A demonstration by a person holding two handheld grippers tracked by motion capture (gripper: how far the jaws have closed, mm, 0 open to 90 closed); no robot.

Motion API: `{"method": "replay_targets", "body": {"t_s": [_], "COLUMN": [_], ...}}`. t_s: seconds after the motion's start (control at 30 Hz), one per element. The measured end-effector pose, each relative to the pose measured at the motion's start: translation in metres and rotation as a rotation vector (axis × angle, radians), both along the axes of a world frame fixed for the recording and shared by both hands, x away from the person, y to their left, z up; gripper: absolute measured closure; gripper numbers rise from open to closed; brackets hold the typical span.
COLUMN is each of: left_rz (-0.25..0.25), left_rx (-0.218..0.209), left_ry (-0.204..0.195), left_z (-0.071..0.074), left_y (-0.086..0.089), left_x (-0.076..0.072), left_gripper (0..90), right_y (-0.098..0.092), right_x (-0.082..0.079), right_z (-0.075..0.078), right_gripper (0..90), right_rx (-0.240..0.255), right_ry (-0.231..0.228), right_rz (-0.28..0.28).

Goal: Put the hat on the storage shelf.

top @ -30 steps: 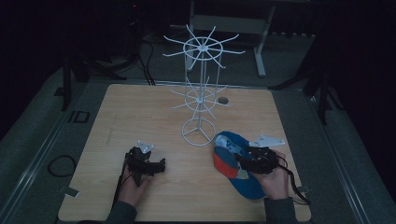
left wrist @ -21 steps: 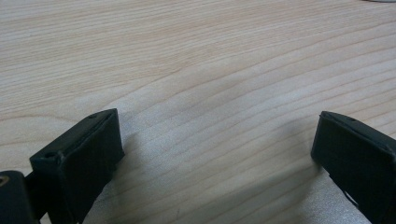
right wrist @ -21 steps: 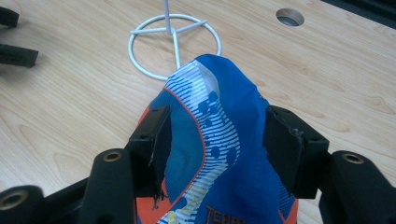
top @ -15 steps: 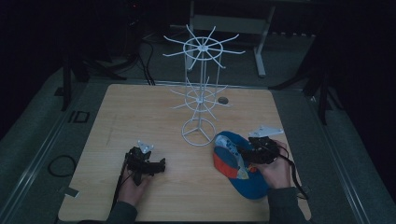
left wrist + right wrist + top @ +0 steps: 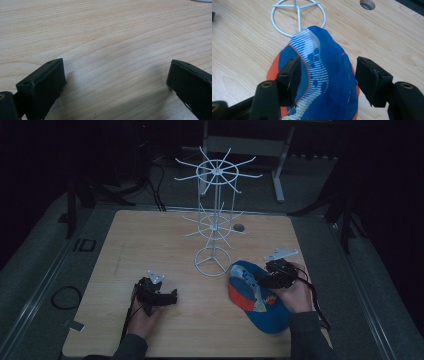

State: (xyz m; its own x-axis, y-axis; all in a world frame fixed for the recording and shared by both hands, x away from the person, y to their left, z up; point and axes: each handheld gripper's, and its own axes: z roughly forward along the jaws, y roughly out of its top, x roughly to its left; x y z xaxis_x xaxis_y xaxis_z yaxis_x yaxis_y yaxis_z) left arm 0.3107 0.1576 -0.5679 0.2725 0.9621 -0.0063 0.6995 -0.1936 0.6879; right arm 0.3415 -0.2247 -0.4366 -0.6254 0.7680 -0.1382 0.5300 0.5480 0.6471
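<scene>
The right gripper [image 5: 328, 82] is shifted slightly rightward, its jaws just opened wider around the raised fold of the blue-and-orange fabric cap [image 5: 329, 75].

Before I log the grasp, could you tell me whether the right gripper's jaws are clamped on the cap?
No: in the right gripper view the right gripper straddles the blue and orange cap with visible gaps beside both pads.

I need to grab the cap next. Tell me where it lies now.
In the high view the blue and orange cap lies on the table's near right, just right of the white rack's ring base, with the right tongs over it.
</scene>
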Motion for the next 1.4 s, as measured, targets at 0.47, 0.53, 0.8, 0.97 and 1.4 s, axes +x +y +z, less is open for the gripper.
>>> {"method": "replay_targets", "body": {"t_s": [0.47,0.53,0.8,0.97,1.4], "left_rz": [-0.021,-0.023,-0.022,-0.023,-0.025], "left_rx": [-0.002,0.000,-0.001,-0.001,0.001], "left_ry": [-0.002,-0.002,-0.002,-0.001,-0.001], "left_z": [0.000,0.000,0.000,0.000,0.000], "left_y": [0.000,0.000,0.000,0.000,0.000], "left_x": [0.001,0.001,0.001,0.001,0.001], "left_gripper": [2.4,2.4,2.4,2.4,2.4], "right_y": [0.002,0.002,0.001,0.004,0.013], "right_x": [0.020,0.023,0.036,0.046,0.062], "right_z": [0.003,0.003,0.000,-0.008,-0.018], "right_gripper": [29.1,28.4,20.7,18.7,13.6], "right_rx": [-0.055,-0.055,-0.032,-0.055,-0.043], "right_ry": [0.016,0.030,0.101,0.132,0.183], "right_rz": [-0.020,-0.012,0.022,0.037,0.055]}}
